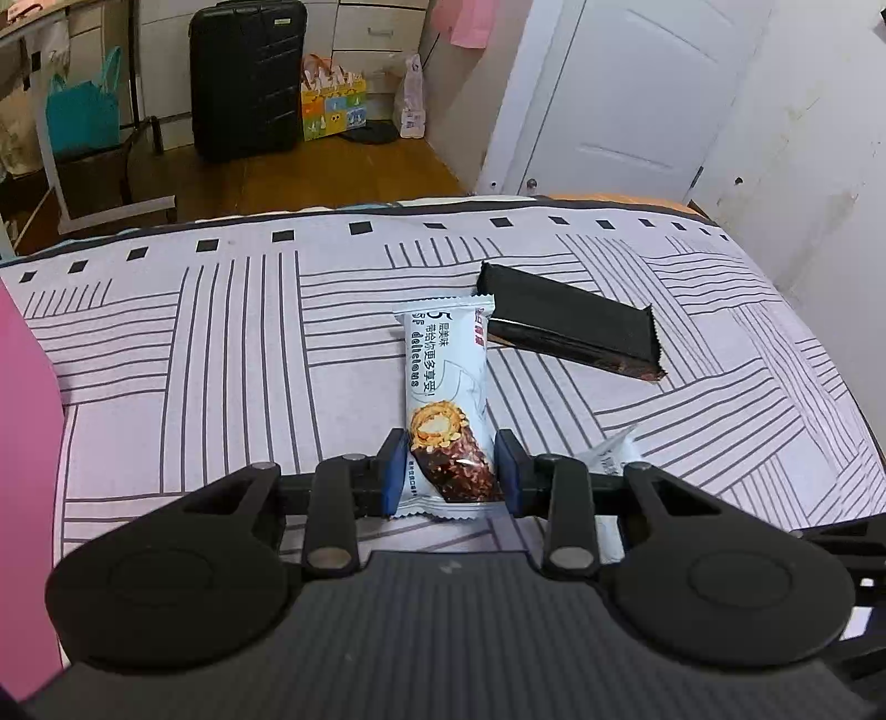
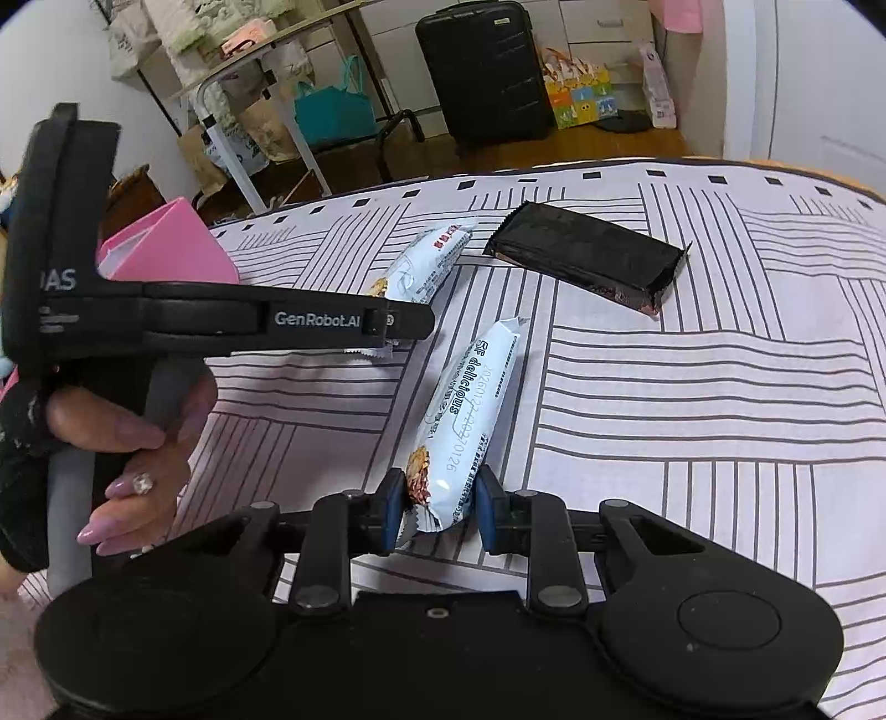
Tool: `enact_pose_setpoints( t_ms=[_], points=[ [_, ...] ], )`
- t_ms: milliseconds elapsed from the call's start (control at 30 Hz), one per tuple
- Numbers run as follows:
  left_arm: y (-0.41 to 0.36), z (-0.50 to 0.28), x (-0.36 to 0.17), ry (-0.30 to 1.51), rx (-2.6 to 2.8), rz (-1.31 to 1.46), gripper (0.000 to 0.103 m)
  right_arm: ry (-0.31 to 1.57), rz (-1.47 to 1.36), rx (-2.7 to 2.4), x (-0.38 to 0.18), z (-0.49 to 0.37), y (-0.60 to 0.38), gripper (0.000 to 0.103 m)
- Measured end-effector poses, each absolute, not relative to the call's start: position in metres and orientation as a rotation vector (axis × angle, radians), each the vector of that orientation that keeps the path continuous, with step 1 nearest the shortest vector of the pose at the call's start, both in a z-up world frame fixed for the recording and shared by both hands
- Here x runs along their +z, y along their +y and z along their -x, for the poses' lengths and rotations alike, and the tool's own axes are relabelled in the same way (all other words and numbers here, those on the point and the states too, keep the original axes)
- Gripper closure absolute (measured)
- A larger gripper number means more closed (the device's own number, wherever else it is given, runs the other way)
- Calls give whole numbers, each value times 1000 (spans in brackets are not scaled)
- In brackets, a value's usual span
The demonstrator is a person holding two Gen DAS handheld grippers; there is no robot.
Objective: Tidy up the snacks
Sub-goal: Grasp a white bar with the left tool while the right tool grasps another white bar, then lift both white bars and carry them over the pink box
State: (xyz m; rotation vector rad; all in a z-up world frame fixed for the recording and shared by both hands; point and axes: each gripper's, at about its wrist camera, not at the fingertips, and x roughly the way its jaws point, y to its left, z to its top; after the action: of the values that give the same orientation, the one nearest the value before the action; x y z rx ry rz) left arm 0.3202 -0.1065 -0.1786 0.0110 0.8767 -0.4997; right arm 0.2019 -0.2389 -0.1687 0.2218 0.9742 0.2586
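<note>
A bedroom in a home. A bed [image 1: 221, 343] with a white sheet printed in grey lines fills the lower half of both views. Beyond its far edge: wooden floor [image 1: 332, 166], a black suitcase [image 1: 246, 77] at upper centre, white drawers [image 1: 371, 27] behind it, shopping bags [image 1: 332, 102] beside it, a white door [image 1: 626, 94] at upper right, and a cluttered folding table [image 2: 260, 50] at upper left.
</note>
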Motion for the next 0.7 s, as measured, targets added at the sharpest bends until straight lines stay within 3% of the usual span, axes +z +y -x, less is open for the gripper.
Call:
enact_pose_setpoints(
  t_ms=[333, 700],
  points=[
    [-117, -289, -149, 831, -529, -72, 70, 971, -217, 246, -161, -197, -240, 73],
    [-101, -245, -117, 979, -473, -63, 70, 980, -255, 212, -141, -157, -258, 73]
  ],
)
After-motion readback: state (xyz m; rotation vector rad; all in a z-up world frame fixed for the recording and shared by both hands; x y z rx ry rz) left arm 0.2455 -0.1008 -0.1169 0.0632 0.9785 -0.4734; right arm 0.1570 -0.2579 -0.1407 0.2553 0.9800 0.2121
